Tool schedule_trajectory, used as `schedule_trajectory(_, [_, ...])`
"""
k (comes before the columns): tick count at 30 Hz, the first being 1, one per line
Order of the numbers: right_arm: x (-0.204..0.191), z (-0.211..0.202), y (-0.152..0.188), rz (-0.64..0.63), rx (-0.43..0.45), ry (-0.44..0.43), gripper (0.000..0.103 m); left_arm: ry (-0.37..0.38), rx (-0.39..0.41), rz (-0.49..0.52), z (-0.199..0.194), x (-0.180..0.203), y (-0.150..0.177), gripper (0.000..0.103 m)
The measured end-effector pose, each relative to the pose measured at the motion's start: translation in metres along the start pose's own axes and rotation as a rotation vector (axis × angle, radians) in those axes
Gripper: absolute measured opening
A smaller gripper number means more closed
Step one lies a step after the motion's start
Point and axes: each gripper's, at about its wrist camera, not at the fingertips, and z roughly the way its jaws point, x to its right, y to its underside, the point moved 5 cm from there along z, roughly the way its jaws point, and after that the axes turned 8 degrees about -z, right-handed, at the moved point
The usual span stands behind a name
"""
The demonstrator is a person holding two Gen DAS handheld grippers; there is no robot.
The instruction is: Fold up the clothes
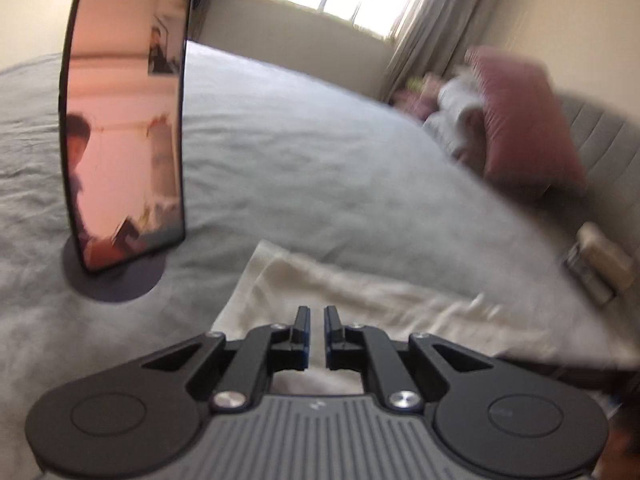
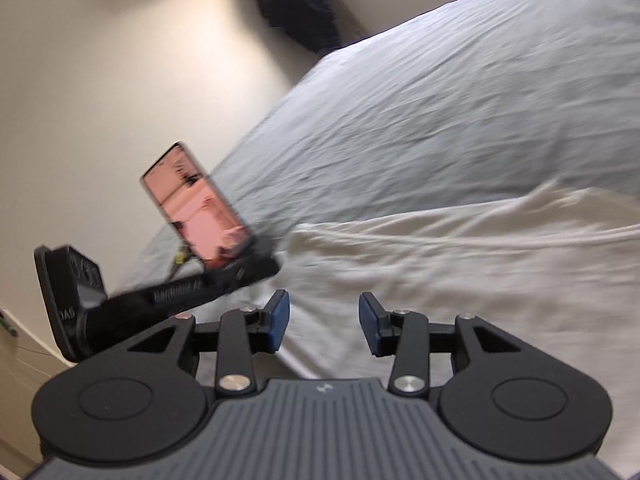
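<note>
A wide bed under a wrinkled pale grey sheet fills the room, daylight coming from a curtained window behind it. Nearest, the left gripper hangs over a cream-white cloth garment lying flat on the sheet, its jaws narrowed to a slim gap with nothing between them. The right gripper hovers over the same garment, jaws wide and empty. Beyond the garment's corner, a black smartphone with a pinkish screen stands upright on a round dark base. Further off, a dusty-pink pillow leans against the headboard.
</note>
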Motion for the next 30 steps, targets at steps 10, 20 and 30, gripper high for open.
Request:
schedule_trajectory(10, [0.08, -0.061, 0.002, 0.019, -0.051, 0.163, 0.043, -0.244, 0.06, 0.0, -0.023, -0.025, 0.006, 0.008])
schedule_trajectory(20, [0.137, -0.095, 0.016, 0.149, -0.093, 0.185, 0.046, -0.035, 0.039, 0.324, -0.019, 0.078, 0.05, 0.048])
schedule_trajectory(30, [0.148, -0.114, 0.033, 0.286, -0.19, 0.008, 0.047, 0.222, -0.05, 0.58, -0.006, 0.166, 0.112, 0.071])
